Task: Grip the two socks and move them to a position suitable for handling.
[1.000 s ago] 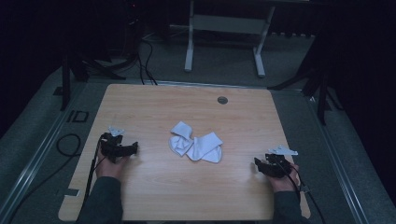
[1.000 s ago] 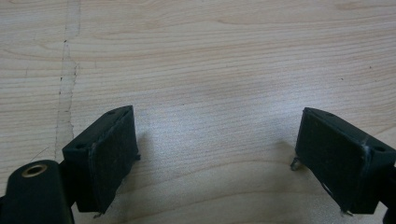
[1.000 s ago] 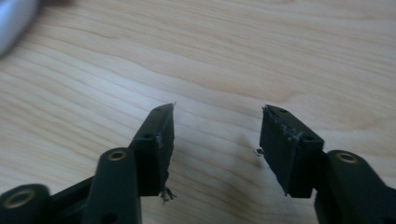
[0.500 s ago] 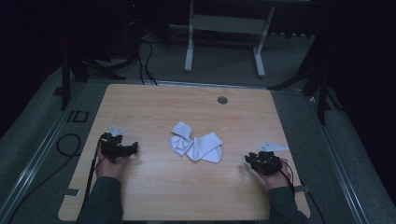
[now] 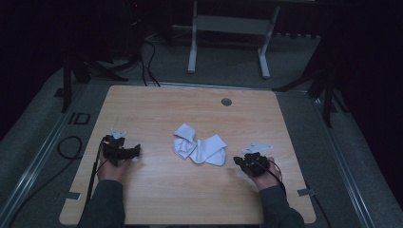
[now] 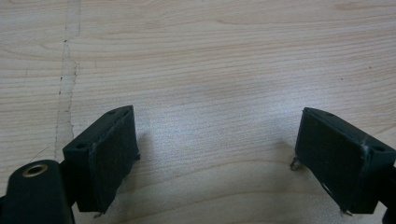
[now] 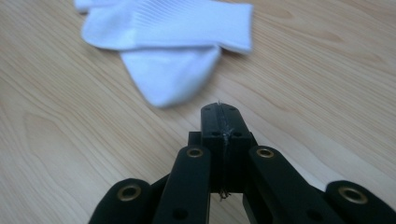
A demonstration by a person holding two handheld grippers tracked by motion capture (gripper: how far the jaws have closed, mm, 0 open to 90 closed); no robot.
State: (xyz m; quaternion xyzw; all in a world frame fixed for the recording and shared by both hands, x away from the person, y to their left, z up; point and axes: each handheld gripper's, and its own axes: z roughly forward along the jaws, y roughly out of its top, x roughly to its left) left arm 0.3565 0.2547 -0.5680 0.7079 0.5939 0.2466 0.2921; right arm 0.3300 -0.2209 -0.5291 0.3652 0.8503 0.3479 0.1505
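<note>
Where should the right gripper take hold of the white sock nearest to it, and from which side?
Probably at the rounded toe end of the white sock, which points toward the right gripper and lies flat on bare table. Come in low from the gripper's own side, straight ahead. Its jaws are pressed shut, so they must open first. The left gripper is open.

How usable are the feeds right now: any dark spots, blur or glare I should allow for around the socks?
High view: dim, dark beyond the table, though the white socks stand out. Right gripper view: evenly lit, socks slightly soft, the shut right gripper sharper. Left gripper view: sharp wood grain, faint sheen between the open left gripper's fingers.
</note>
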